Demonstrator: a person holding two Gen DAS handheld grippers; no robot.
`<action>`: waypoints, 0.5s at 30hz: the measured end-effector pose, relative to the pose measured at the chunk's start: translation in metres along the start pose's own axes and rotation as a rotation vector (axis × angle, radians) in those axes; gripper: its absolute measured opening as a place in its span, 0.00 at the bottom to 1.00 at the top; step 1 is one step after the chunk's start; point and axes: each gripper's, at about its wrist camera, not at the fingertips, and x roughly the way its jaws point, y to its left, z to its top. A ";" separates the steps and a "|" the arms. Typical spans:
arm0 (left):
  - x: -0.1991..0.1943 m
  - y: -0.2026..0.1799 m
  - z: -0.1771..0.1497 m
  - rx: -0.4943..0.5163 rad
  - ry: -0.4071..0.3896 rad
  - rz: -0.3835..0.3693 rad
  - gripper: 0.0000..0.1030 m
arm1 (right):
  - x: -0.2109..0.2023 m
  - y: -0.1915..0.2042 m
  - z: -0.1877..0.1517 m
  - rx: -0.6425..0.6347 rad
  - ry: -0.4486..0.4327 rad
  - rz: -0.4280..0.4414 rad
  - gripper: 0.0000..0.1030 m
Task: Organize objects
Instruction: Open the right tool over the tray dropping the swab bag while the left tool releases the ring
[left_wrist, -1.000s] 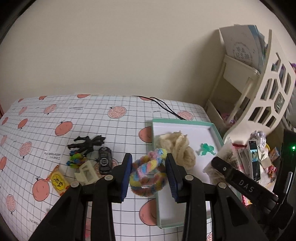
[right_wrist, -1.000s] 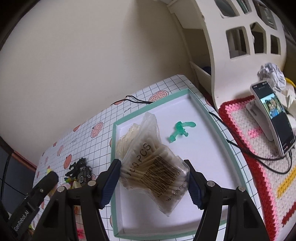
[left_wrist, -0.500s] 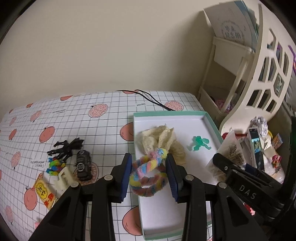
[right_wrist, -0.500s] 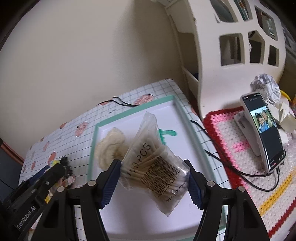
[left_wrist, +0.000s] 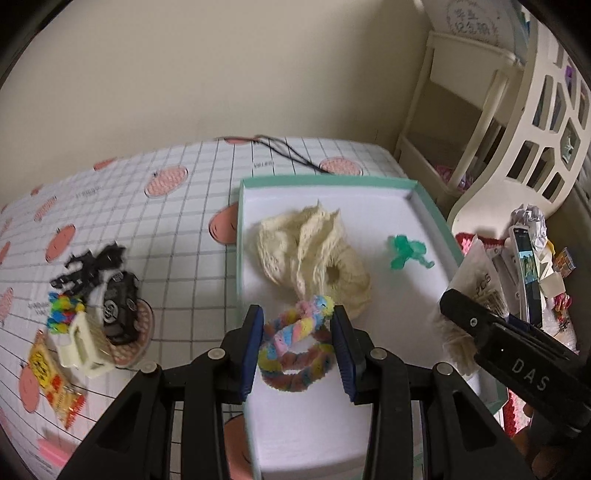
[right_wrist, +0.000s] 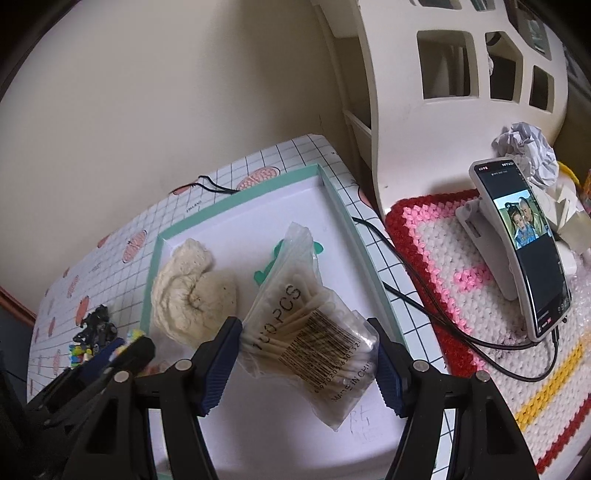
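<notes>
My left gripper (left_wrist: 297, 349) is shut on a rainbow fuzzy ring (left_wrist: 295, 350), held over the near part of the white tray with a teal rim (left_wrist: 325, 181). Inside the tray lie a cream knitted cloth (left_wrist: 314, 254) and a green toy figure (left_wrist: 406, 252). My right gripper (right_wrist: 308, 363) is shut on a clear bag of cotton swabs (right_wrist: 310, 325), held above the same tray (right_wrist: 236, 199); the bag partly hides the green figure (right_wrist: 262, 275). The cream cloth (right_wrist: 192, 288) sits to the bag's left. The left gripper's fingertips (right_wrist: 125, 345) show at the lower left of the right wrist view.
On the checked mat (left_wrist: 166, 221) left of the tray lie a black figure (left_wrist: 92, 264), a small black car (left_wrist: 118, 306), a cream clip (left_wrist: 86, 347) and a yellow packet (left_wrist: 48, 376). A white shelf (right_wrist: 443, 74), a phone on a stand (right_wrist: 524, 236) and a crocheted mat (right_wrist: 461, 266) stand right.
Both grippers have shifted right over the tray with their loads. The rainbow ring now hangs over the tray's floor instead of its left edge; the swab bag sits further toward the tray's right side.
</notes>
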 end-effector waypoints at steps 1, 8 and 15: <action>0.003 -0.001 -0.002 -0.007 0.007 -0.004 0.38 | 0.002 0.000 -0.001 -0.005 0.008 -0.010 0.68; 0.019 -0.009 -0.013 0.001 0.035 -0.005 0.38 | 0.009 0.006 -0.007 -0.042 0.032 -0.037 0.68; 0.026 -0.002 -0.018 -0.013 0.057 0.000 0.38 | 0.018 0.011 -0.011 -0.061 0.073 -0.064 0.68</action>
